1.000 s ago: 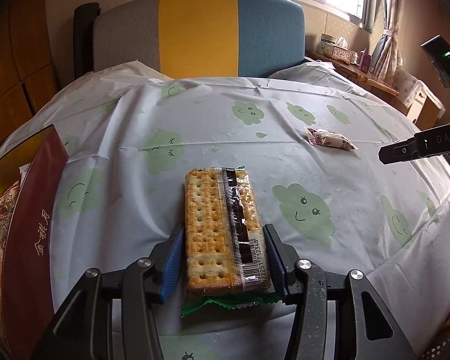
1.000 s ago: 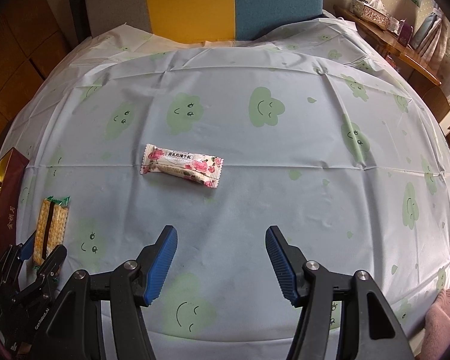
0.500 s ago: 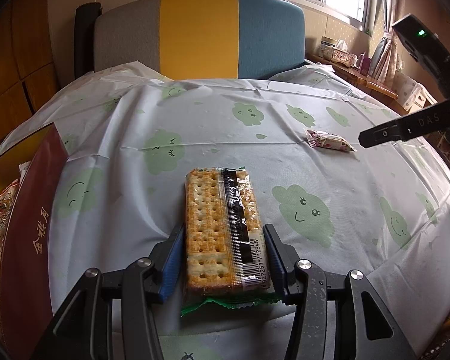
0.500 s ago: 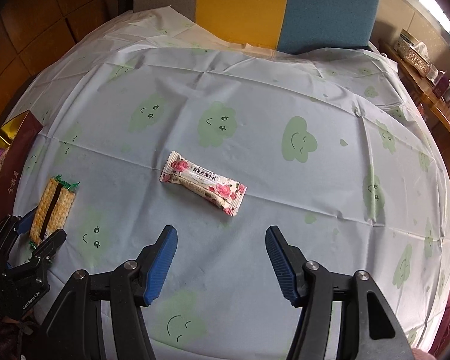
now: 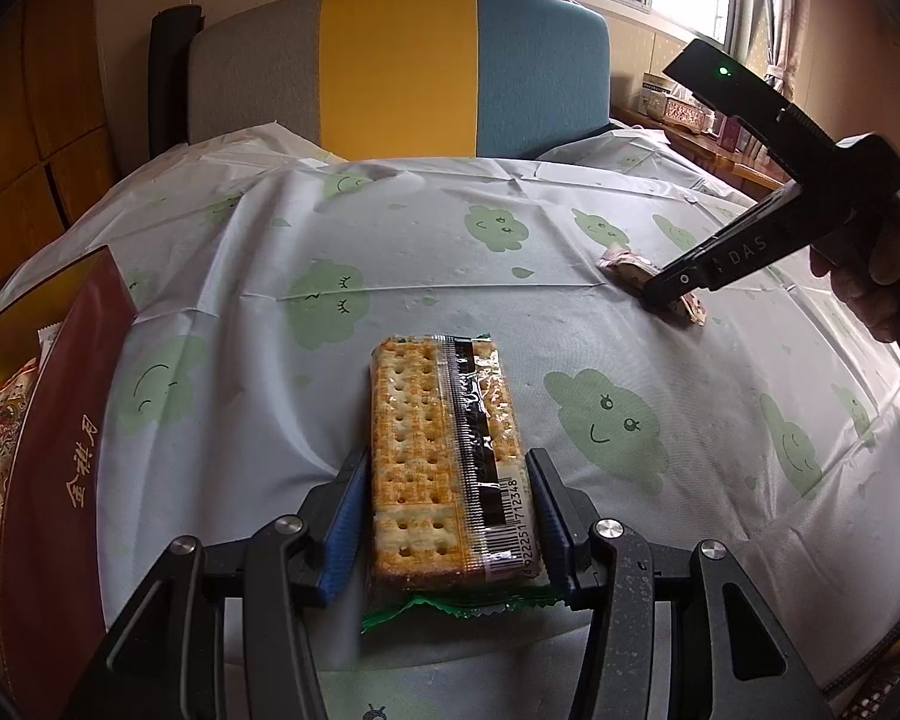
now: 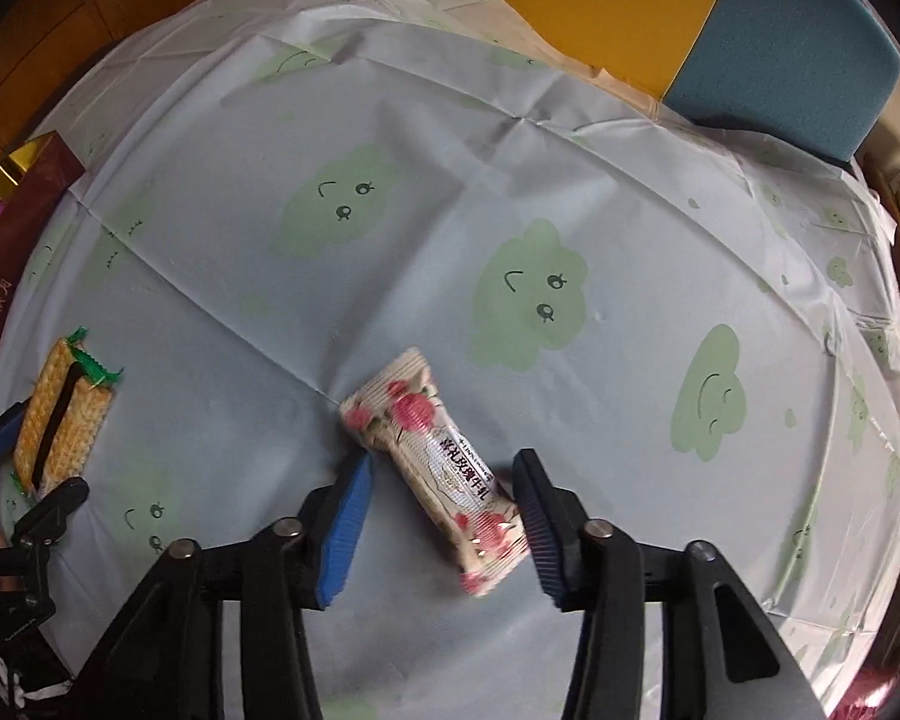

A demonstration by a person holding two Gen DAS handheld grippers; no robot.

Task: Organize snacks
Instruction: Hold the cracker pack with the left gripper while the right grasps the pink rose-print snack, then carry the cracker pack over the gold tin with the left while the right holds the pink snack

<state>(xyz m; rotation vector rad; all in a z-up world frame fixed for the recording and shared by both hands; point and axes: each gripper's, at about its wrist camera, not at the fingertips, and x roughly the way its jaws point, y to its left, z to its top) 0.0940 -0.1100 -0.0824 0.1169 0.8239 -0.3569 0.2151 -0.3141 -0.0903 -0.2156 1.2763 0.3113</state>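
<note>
A round bench (image 5: pixel 390 252) under a pale plastic cloth printed with smiling green clouds fills both views, with a grey, yellow and blue padded chair back (image 5: pixel 396 72) behind it. The step in hand looks like a double pick-up. The left hand-held gripper (image 5: pixel 447 510) straddles the near end of a clear-wrapped rectangular cracker pack with green crimped ends (image 5: pixel 444 450); its blue pads sit at the pack's sides, but whether they press it I cannot tell. The right hand-held gripper (image 6: pixel 441 507) stands open around a white oblong candy wrapper printed with pink roses (image 6: pixel 444 468), which lies askew between the jaws, apart from the left pad. Next, each gripper probably needs to close and carry its snack to the dark red cardboard box (image 5: pixel 48 480) at the left edge. Readable: gold Chinese characters on the box, a partial barcode number "22251712348" on the crackers, "DAS" on the right gripper's body.
</note>
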